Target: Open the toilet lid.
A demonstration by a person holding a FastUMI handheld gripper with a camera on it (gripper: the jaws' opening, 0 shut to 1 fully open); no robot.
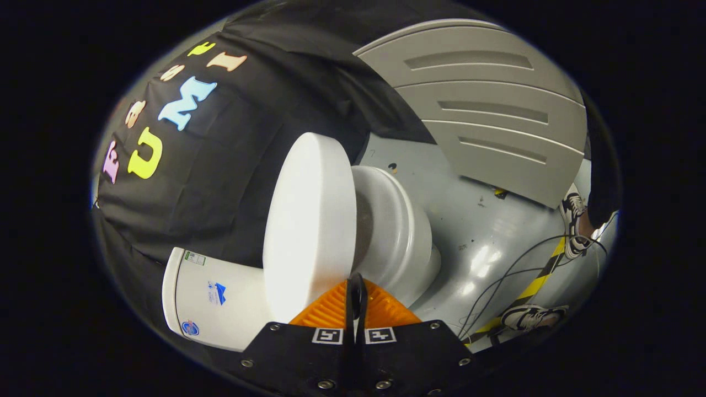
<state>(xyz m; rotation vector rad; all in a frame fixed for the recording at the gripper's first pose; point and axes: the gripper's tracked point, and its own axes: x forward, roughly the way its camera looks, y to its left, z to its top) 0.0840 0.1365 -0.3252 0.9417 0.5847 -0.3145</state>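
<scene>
Booth: black cloth wall (231, 182) behind the toilet, grey glossy floor (474, 220) under it; the whole view is rolled sideways.
Hand-held gripper (356, 289): fingers drawn together, only a thin dark slit left between them; the tips sit right at the lower edge of the lid, at the seam where lid meets seat. Whether a sliver of the lid's edge is pinched in that slit cannot be told.
Fingers (325, 311): ribbed pads, meeting in a point just ahead of the two square markers (328, 335) on the gripper body.
Toilet lid (309, 226): white, thick, rounded; just beyond the fingertips, its broad top face turned toward the cloth wall, its edge facing the camera. It appears partly lifted, with a shadowed wedge between it and the seat.
Seat and bowl (402, 231): white, on the far side of the lid from the tank, the bowl's foot resting on the grey floor.
Tank (215, 298): white, beside the fingers and against the cloth wall, with small stickers on its side.
Panel (485, 110): grey, slotted, standing beyond the toilet.
Cables (513, 275): thin dark lines running across the floor.
Tape (535, 284): yellow and black stripe on the floor beside the cables.
Person: two sneakers (573, 220) near the tape, well apart from the toilet.
</scene>
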